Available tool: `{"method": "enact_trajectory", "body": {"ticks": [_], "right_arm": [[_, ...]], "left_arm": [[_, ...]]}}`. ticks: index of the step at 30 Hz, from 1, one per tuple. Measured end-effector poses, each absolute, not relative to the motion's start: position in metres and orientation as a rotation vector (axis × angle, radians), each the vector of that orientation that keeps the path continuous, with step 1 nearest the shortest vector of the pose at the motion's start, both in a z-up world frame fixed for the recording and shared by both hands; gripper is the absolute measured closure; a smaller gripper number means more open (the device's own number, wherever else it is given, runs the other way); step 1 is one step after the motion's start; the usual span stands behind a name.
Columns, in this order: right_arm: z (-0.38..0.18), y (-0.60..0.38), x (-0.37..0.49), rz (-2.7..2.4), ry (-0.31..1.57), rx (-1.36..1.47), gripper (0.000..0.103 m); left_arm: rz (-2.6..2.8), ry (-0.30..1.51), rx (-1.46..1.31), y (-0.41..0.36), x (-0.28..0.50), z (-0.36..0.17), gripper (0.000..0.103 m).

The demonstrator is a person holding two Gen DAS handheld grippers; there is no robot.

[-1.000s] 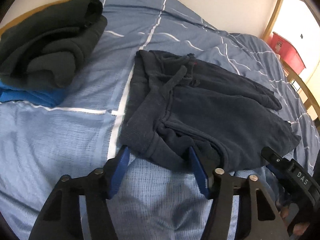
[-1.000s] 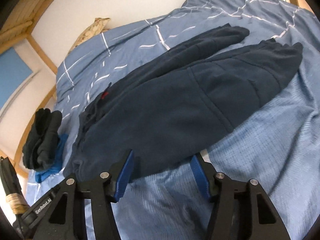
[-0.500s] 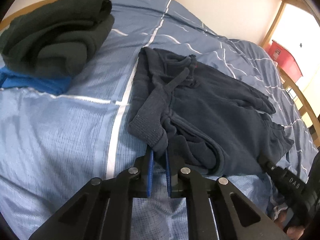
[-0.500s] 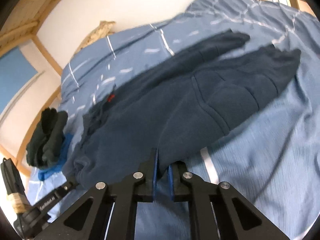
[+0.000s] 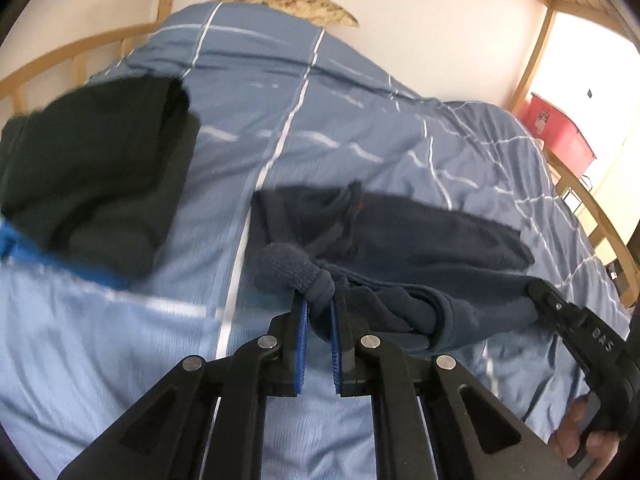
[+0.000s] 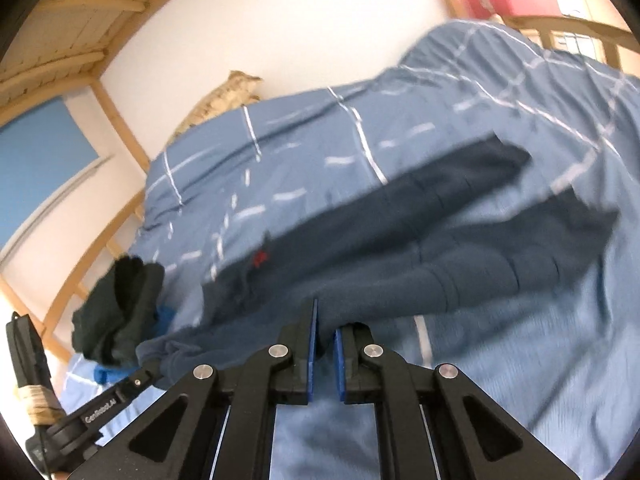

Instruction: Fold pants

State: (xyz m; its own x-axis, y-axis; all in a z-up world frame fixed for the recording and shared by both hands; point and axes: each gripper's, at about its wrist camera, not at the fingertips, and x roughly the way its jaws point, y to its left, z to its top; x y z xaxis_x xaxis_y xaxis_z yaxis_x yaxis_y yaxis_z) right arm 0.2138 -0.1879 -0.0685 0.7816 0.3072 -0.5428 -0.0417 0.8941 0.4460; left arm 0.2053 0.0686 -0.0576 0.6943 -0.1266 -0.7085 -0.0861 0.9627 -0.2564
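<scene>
Dark navy pants (image 5: 420, 236) lie on a blue bed cover (image 5: 312, 128). My left gripper (image 5: 318, 312) is shut on the ribbed waistband corner (image 5: 292, 268) and holds it lifted off the bed. My right gripper (image 6: 324, 332) is shut on the near edge of the pants (image 6: 460, 256) further along. The near edge hangs stretched between the two grippers, and the far leg (image 6: 472, 168) lies on the cover. The right gripper also shows in the left wrist view (image 5: 540, 296), and the left gripper shows in the right wrist view (image 6: 148, 368).
A pile of dark green clothes (image 5: 92, 168) on something bright blue (image 5: 12, 240) lies at the left of the bed. A wooden bed frame (image 5: 600, 224) rims the mattress. A red box (image 5: 560, 136) stands beyond the far right. A patterned pillow (image 5: 296, 4) lies by the wall.
Both grippers went from open to shut on the near edge of the pants, then lifted it off the bed. Both views are now tilted up and blurred by motion.
</scene>
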Motion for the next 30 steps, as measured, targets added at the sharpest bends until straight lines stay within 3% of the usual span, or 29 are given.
{"method": "enact_trajectory", "body": {"ticks": [9, 21, 26, 30], "right_arm": [[-0.037, -0.170, 0.314, 0.222, 0.688, 0.338, 0.095], [-0.094, -0.144, 0.431, 0.210, 0.901, 0.156, 0.095], [-0.111, -0.145, 0.450, 0.206, 0.950, 0.145, 0.094], [-0.116, -0.147, 0.457, 0.216, 1.006, 0.171, 0.086]], "left_arm": [[0.023, 0.844, -0.267, 0.081, 0.294, -0.036, 0.092], [0.065, 1.003, -0.173, 0.081, 0.391, -0.089, 0.091], [0.068, 1.029, -0.166, 0.081, 0.404, -0.100, 0.084], [0.055, 1.061, -0.168, 0.081, 0.407, -0.095, 0.078]]}}
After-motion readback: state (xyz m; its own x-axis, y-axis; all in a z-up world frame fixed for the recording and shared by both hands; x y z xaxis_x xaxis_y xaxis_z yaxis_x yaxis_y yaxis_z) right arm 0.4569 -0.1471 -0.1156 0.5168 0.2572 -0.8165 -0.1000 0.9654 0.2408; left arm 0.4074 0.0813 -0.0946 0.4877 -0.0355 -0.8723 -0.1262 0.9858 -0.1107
